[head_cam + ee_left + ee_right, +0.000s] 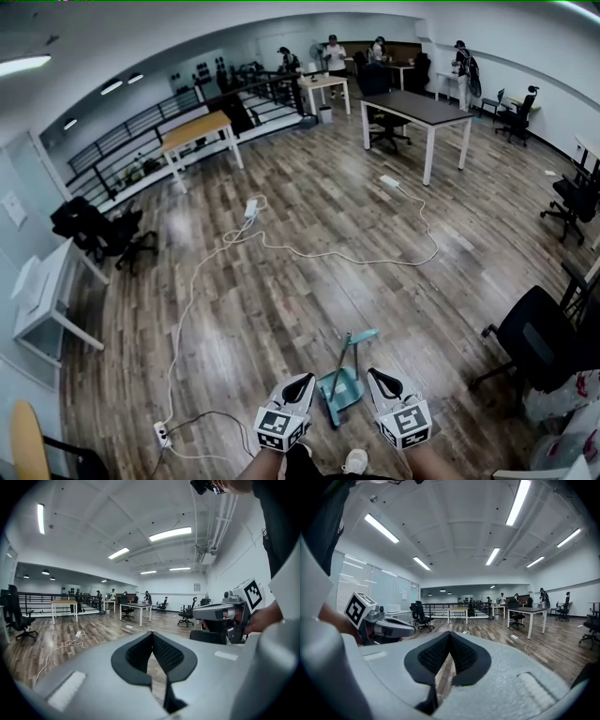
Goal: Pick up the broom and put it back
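Note:
A teal broom point(342, 377) with a long thin handle lies on the wooden floor just ahead of my feet, its handle running up to the right. My left gripper point(300, 383) hangs to its left and my right gripper point(379, 378) to its right, both above the floor and apart from it. Both point nearly level with nothing between their jaws. In the left gripper view the black pads point(165, 654) of the left gripper point(152, 635) meet at the tip. The right gripper point(449, 635) also has its pads point(432, 655) meeting. The broom shows in neither gripper view.
A white cable point(281, 248) with power strips point(251, 208) snakes over the floor ahead. A black office chair point(532, 339) stands close on the right, a white desk point(42, 295) on the left. A dark table point(417, 109), other desks, a railing and several people are far back.

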`<state>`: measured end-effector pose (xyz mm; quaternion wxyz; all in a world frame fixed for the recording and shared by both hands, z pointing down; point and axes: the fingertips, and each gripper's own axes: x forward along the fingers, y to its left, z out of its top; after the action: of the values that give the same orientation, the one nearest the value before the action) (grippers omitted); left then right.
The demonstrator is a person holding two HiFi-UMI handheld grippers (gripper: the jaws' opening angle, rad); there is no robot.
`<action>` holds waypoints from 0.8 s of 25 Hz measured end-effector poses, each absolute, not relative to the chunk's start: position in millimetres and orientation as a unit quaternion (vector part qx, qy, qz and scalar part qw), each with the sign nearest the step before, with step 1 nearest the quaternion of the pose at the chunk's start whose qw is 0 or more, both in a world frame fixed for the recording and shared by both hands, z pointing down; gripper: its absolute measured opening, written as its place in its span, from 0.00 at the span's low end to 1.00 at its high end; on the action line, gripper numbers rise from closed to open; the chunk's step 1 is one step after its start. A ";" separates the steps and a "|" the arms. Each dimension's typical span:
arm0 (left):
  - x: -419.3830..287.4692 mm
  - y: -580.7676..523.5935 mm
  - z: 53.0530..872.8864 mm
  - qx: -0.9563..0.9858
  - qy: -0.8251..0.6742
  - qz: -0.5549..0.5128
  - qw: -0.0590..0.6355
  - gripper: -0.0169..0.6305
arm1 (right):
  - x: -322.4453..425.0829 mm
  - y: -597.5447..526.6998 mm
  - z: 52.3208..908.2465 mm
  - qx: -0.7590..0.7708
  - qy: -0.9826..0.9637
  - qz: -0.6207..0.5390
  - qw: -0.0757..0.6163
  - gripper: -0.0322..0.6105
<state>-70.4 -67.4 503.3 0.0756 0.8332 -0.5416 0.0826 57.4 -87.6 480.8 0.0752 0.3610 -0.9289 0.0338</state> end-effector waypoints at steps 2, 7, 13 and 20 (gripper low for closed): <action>-73.4 -74.1 510.8 0.833 -0.541 0.085 0.082 0.05 | 53.3 -91.3 487.4 0.361 -0.928 0.037 0.082 0.05; -78.6 -88.2 529.4 0.835 -0.535 0.088 0.094 0.06 | 45.6 -97.2 505.5 0.365 -0.925 0.044 0.096 0.05; -83.7 -115.3 547.0 0.838 -0.528 0.092 0.102 0.06 | 41.7 -118.9 520.5 0.379 -0.918 0.053 0.103 0.05; -75.6 -135.4 584.6 0.845 -0.507 0.111 0.127 0.07 | 43.0 -126.9 559.2 0.395 -0.905 0.086 0.129 0.05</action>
<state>-75.6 -135.4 584.6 0.1268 0.8454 -0.5068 0.1109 43.0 -126.9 559.2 0.1290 0.3951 -0.9055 0.0861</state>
